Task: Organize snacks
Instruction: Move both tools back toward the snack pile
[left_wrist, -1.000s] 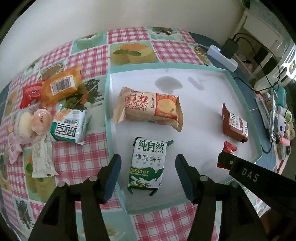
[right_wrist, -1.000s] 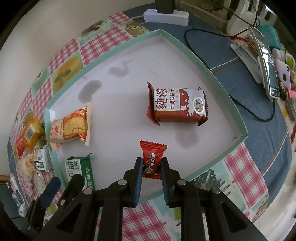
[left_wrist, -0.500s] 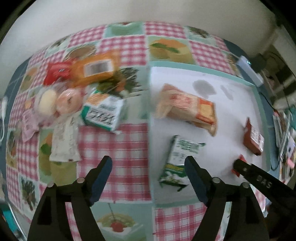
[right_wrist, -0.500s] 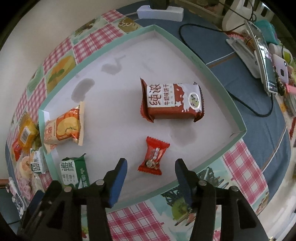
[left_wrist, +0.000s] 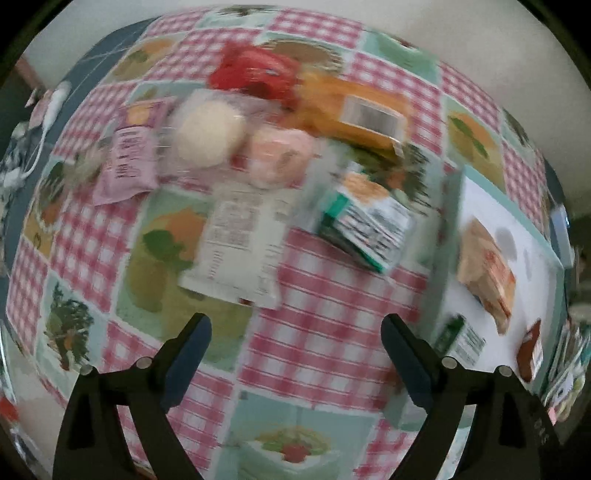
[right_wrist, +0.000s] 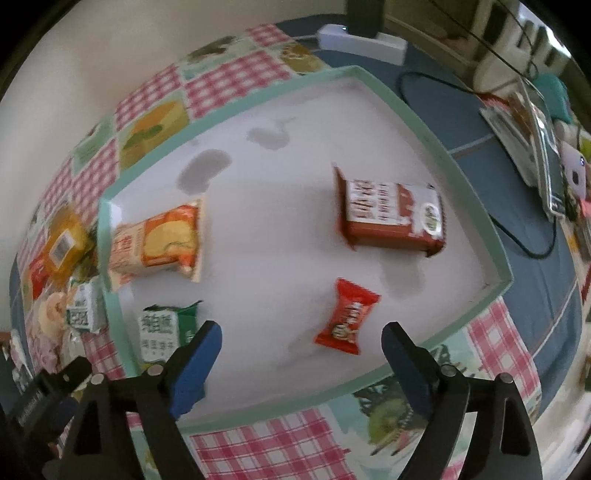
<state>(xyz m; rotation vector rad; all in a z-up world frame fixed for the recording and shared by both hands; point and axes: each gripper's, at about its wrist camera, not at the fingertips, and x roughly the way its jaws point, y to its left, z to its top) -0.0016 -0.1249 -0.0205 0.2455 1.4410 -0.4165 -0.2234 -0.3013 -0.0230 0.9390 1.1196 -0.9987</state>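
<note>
Hovering with jaws apart, the left tongs (left_wrist: 295, 354) face the loose snack pile (left_wrist: 258, 155) left of the tray (right_wrist: 476, 192); crowded, overlapping packets invite a double grab. The right tongs (right_wrist: 301, 350), also apart, hang near the red candy (right_wrist: 347, 321) in the tray.

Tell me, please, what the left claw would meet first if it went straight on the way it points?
Probably the white packet, lying flat on the tablecloth ahead of the open left claw; blur makes depth uncertain.
</note>
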